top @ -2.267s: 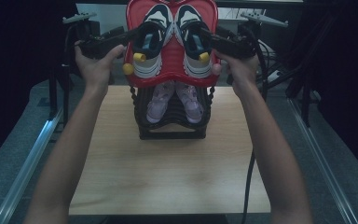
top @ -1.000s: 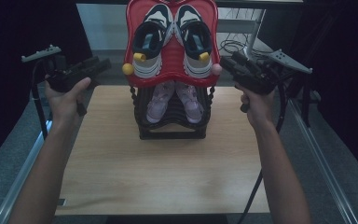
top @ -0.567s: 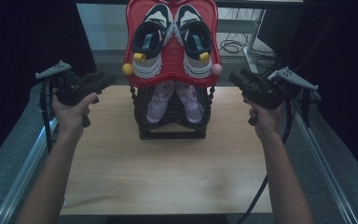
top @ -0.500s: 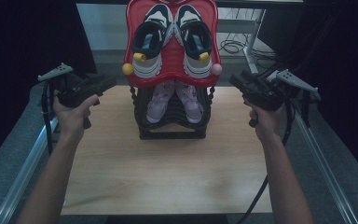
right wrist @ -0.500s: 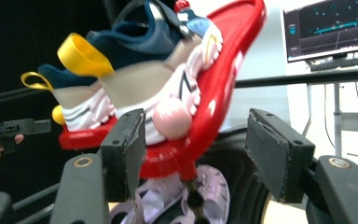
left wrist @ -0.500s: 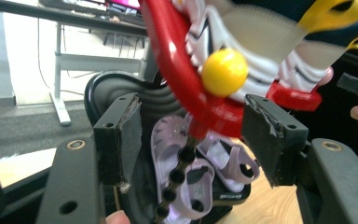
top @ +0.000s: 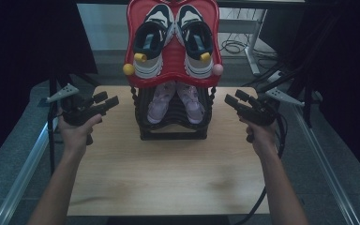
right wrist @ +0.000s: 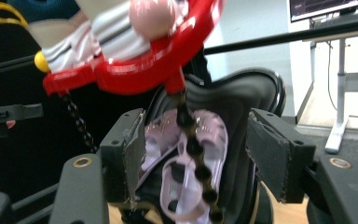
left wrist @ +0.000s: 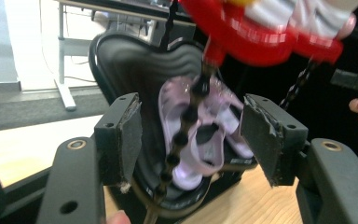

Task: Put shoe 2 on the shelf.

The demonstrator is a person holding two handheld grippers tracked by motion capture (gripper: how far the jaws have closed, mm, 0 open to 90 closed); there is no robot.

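Item: two-tier shoe rack, red plastic top tray [top: 172, 77] over black beaded posts [left wrist: 186, 122]. We judge it light, rigid, top-heavy; grip tray edges. Left hand-held gripper [top: 104, 100] and right hand-held gripper [top: 236, 98] both released, holding nothing.

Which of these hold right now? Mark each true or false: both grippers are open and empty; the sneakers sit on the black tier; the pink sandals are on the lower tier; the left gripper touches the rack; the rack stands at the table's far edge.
1. Both grippers are open and empty. True: the left gripper and right gripper hold nothing.
2. The sneakers sit on the black tier. False: they sit on the red tier.
3. The pink sandals are on the lower tier. True.
4. The left gripper touches the rack. False: it is held apart, beside it.
5. The rack stands at the table's far edge. True.
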